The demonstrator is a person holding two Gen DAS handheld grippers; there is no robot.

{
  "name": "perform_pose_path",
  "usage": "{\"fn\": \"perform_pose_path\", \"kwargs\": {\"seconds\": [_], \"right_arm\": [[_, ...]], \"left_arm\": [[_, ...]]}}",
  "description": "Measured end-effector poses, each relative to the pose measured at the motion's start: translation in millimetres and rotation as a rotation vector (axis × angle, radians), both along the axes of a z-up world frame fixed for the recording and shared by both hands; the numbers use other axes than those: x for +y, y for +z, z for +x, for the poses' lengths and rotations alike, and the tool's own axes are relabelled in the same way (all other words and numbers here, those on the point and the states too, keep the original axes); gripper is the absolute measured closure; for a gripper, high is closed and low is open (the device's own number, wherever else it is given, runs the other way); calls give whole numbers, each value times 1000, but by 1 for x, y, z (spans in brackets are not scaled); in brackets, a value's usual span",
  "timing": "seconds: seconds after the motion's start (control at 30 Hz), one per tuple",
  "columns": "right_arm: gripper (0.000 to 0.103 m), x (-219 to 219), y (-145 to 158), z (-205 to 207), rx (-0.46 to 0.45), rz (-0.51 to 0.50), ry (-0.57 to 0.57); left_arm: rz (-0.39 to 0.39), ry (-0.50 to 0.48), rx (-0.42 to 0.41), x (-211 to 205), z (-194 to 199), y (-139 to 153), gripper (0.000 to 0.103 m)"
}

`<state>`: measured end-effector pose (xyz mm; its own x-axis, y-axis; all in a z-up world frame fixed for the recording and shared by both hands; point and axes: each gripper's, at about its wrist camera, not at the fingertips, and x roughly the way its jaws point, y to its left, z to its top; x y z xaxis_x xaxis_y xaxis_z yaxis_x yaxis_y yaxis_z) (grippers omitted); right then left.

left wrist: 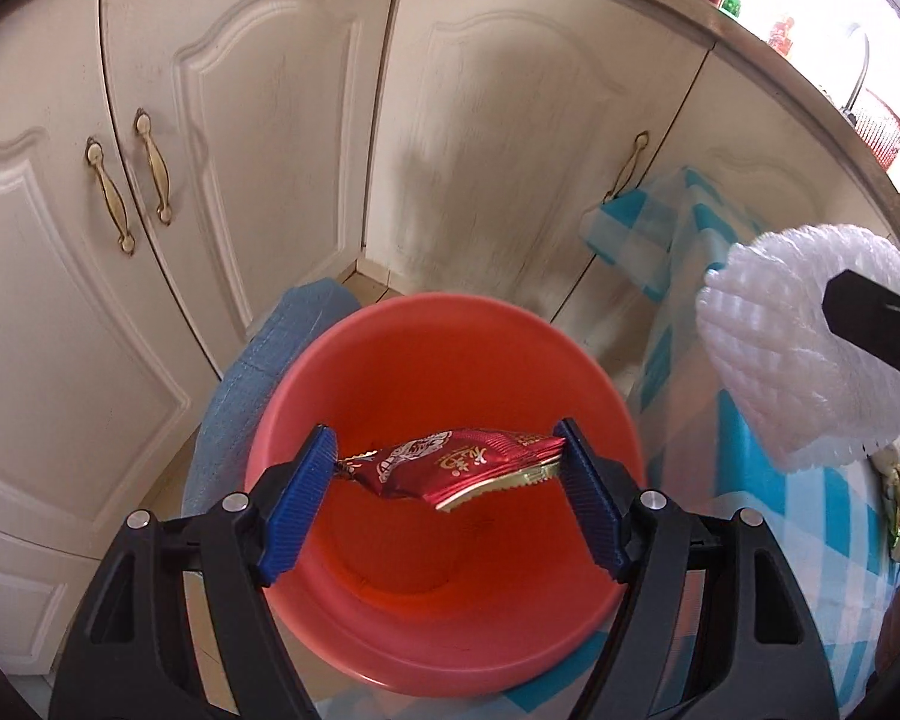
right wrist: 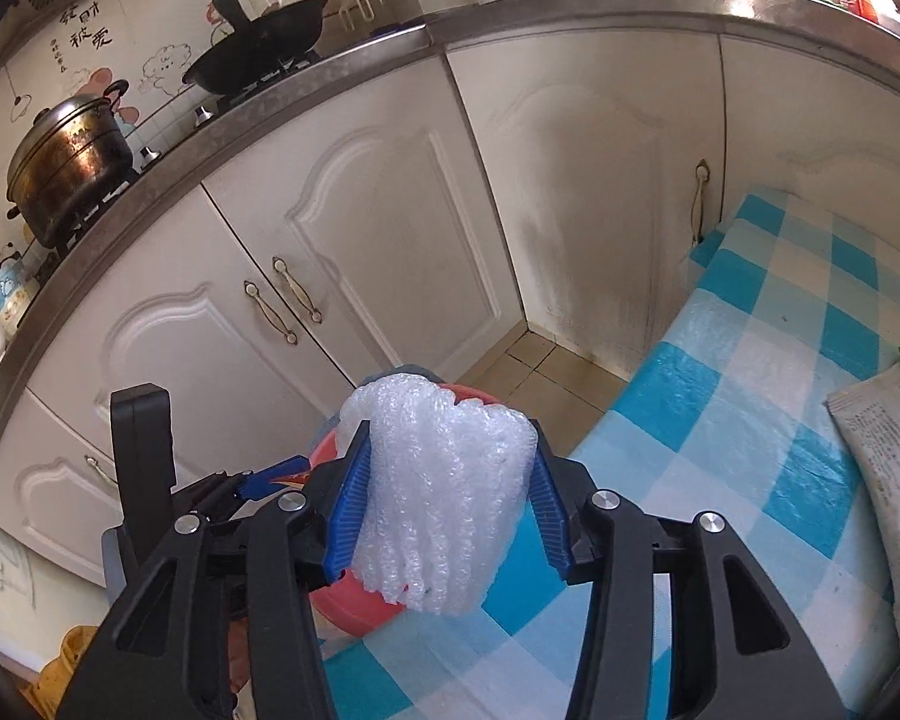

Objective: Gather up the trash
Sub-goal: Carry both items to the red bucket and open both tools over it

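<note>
Lower centre of the left wrist view: left claw (left wrist: 447, 465) spread wide over the red bin (left wrist: 621, 414), red snack wrapper (left wrist: 450, 468) spanning between the blue pads (left wrist: 588, 510), touching the right pad; contact with the left pad unclear. Probably light, slick and crinkly; best pinched flat across the foil edge. Lower centre of the right wrist view: right claw (right wrist: 450, 504) clamped on white foam netting (right wrist: 444, 492), soft, springy, almost weightless, best squeezed at mid-body. Beyond, to the right: blue checked surface (right wrist: 744, 396) with a newspaper bundle (right wrist: 882, 480) at right edge. Farthest, across the top: white cabinet doors (right wrist: 354, 228).
</note>
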<state>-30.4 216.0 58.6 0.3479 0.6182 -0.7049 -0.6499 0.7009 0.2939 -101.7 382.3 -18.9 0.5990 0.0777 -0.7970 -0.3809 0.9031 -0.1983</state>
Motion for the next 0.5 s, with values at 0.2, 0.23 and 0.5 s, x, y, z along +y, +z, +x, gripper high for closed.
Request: {"fn": "perform_pose_path", "kwargs": {"seconds": [0.2, 0.23, 0.5], "right_arm": [[30, 21, -16, 3, 36, -17, 15], [26, 22, -17, 4, 42, -14, 11], [15, 2, -10, 8, 61, 47, -50]], "left_arm": [[24, 1, 46, 5, 3, -12, 17], [29, 1, 51, 5, 2, -14, 16], [42, 62, 46, 14, -12, -10, 15]]}}
